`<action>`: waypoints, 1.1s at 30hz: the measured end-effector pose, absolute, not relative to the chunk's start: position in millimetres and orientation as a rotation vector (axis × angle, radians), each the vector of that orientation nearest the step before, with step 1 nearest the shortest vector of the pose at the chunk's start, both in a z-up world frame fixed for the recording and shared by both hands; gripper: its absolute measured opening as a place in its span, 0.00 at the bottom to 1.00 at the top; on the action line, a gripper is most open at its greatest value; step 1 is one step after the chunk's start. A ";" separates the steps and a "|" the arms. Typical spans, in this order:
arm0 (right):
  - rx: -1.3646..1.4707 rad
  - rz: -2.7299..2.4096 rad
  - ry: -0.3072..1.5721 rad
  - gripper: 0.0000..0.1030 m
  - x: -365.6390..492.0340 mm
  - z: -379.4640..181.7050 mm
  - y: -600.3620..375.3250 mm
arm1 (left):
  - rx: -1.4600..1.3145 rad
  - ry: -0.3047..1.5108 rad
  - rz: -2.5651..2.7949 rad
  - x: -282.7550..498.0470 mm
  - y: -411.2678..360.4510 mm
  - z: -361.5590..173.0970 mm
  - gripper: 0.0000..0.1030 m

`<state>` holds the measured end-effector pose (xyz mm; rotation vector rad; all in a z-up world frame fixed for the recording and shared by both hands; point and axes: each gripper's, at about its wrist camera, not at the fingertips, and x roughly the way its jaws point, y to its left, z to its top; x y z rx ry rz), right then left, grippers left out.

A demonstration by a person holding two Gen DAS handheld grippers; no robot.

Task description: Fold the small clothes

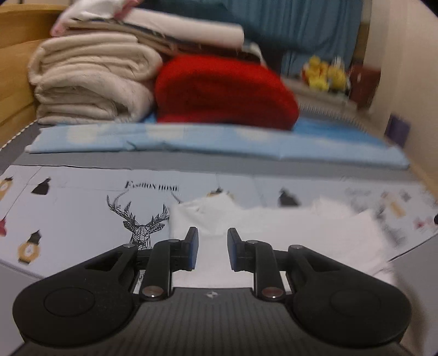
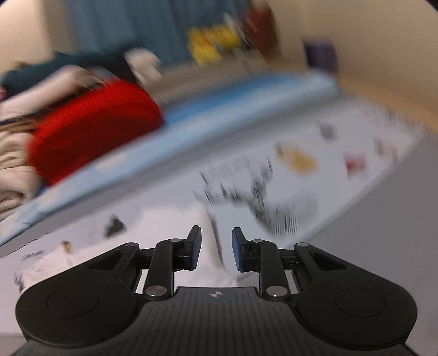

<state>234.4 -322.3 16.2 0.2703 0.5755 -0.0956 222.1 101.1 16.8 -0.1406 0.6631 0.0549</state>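
Note:
A small white garment (image 1: pixel 273 227) lies crumpled on a pale sheet printed with a deer and lanterns (image 1: pixel 82 208). My left gripper (image 1: pixel 213 247) hovers over the garment's near left part. Its blue pads stand apart and only cloth farther down shows in the gap. In the right wrist view, which is blurred, the same white garment (image 2: pixel 169 227) lies under and left of my right gripper (image 2: pixel 216 247). That gripper's jaws are also apart with nothing pinched between them. The printed sheet (image 2: pixel 328 178) stretches off to the right there.
A stack of cream blankets (image 1: pixel 90 79) and a red folded blanket (image 1: pixel 224 90) stand at the back on a light blue sheet (image 1: pixel 191 139). A wooden frame (image 1: pixel 13 54) borders the left. Yellow plush toys (image 1: pixel 325 72) sit far right by a blue curtain (image 1: pixel 301 24).

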 end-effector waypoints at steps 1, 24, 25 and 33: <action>0.259 -0.076 0.533 0.25 216.8 28.6 -325.2 | -0.160 0.654 0.042 207.8 101.2 26.5 0.29; 0.323 -0.066 1.061 0.26 57.4 -53.4 -393.0 | -0.354 1.168 0.097 6.1 146.2 -67.4 0.29; 0.332 -0.071 1.073 0.26 58.4 -54.3 -394.6 | -0.363 1.182 0.109 5.4 148.9 -71.1 0.29; 0.334 -0.086 1.158 0.32 65.1 -72.2 -389.4 | -0.392 1.275 0.132 -0.5 164.0 -90.5 0.29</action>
